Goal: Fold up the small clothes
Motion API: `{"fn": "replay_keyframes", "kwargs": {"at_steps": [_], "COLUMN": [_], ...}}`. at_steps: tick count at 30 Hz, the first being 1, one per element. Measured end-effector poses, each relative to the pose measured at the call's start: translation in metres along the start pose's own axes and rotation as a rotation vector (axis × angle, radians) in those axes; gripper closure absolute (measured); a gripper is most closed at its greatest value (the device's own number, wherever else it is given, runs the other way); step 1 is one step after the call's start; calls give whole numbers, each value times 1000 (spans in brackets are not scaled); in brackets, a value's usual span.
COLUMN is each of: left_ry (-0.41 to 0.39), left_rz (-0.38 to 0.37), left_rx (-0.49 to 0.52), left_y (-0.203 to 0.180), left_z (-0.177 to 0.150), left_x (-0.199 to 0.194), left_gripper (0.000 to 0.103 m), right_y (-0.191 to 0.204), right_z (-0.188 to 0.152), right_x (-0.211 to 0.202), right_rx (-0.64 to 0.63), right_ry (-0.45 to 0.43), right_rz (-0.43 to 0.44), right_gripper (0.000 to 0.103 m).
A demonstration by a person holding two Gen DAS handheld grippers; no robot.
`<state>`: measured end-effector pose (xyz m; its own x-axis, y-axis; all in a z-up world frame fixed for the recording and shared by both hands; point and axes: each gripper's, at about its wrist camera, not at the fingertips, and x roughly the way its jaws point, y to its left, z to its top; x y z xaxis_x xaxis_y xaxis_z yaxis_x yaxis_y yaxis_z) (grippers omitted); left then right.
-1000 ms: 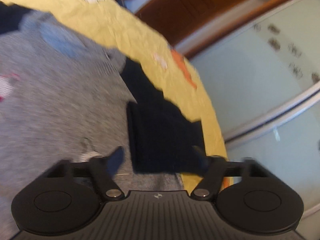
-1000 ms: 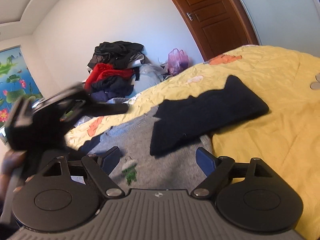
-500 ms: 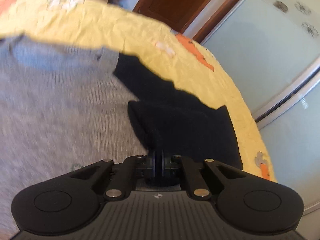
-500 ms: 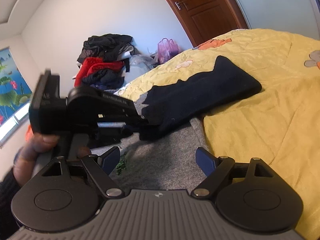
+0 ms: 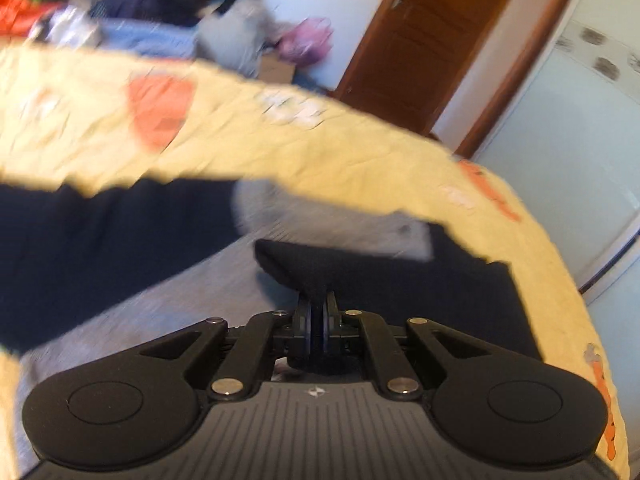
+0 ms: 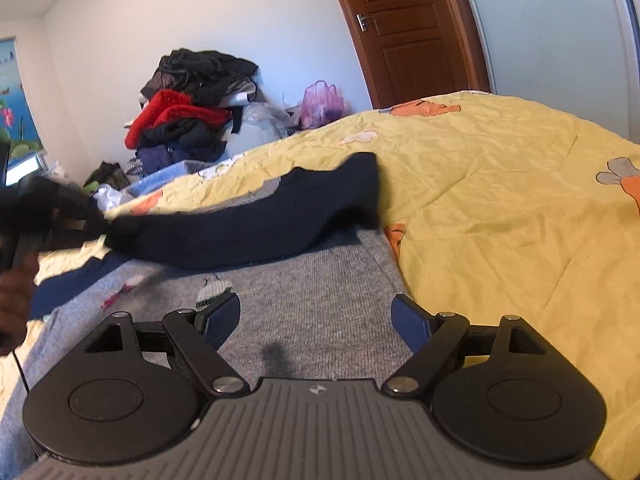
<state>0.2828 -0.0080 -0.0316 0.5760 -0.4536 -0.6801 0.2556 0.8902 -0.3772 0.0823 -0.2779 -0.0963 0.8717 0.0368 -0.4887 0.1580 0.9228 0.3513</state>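
We have the left gripper (image 5: 318, 312) clamped on the cuff end of the dark navy sleeve (image 6: 256, 224) of the grey sweater (image 6: 312, 300). From the right wrist view the sleeve hangs stretched between its shoulder end, near the bed's yellow quilt (image 6: 500, 208), and the left gripper at the far left, clear of the sweater body along most of its length. The sweater lies flat, front up, on the quilt; a small embroidered motif (image 6: 212, 292) shows on its chest. The other navy sleeve (image 5: 100, 248) shows in the left wrist view, which is motion-blurred.

Step in hand, as we judge it: folding this sleeve inward across the grey body. The fold is not yet laid.

The right gripper (image 6: 316, 320) hovers over the lower part of the sweater with its jaws wide apart and nothing between them.

Next move, our reading: lay the cuff onto the body so the sleeve lies flat and square, then let go. The right gripper is placed to pin the hem or side seam so the body does not drag.

Room: a bedroom, with a brown wooden door (image 6: 404, 28), pale walls, a heap of clothes (image 6: 192, 112) against the far wall and a pink plastic bag (image 6: 322, 102) beside it.
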Motion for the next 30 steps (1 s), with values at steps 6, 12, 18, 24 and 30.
{"fn": "replay_keyframes", "kwargs": {"at_steps": [6, 12, 18, 24, 30], "left_ry": [25, 24, 14, -80, -375], "left_rz": [-9, -33, -62, -116, 83], "left_rx": [26, -47, -91, -132, -422], "left_y": [15, 24, 35, 63, 190], "left_z": [-15, -16, -16, -26, -38], "left_x": [10, 18, 19, -50, -167], "left_gripper": [99, 98, 97, 92, 12], "right_y": [12, 57, 66, 65, 68], "right_z": [5, 82, 93, 68, 68], "right_x": [4, 55, 171, 164, 166], "right_rx": [-73, -163, -224, -304, -308], "right_ry": [26, -26, 300, 155, 145], "right_rz": [-31, -5, -146, -137, -143], "right_gripper": [20, 0, 0, 0, 0]}}
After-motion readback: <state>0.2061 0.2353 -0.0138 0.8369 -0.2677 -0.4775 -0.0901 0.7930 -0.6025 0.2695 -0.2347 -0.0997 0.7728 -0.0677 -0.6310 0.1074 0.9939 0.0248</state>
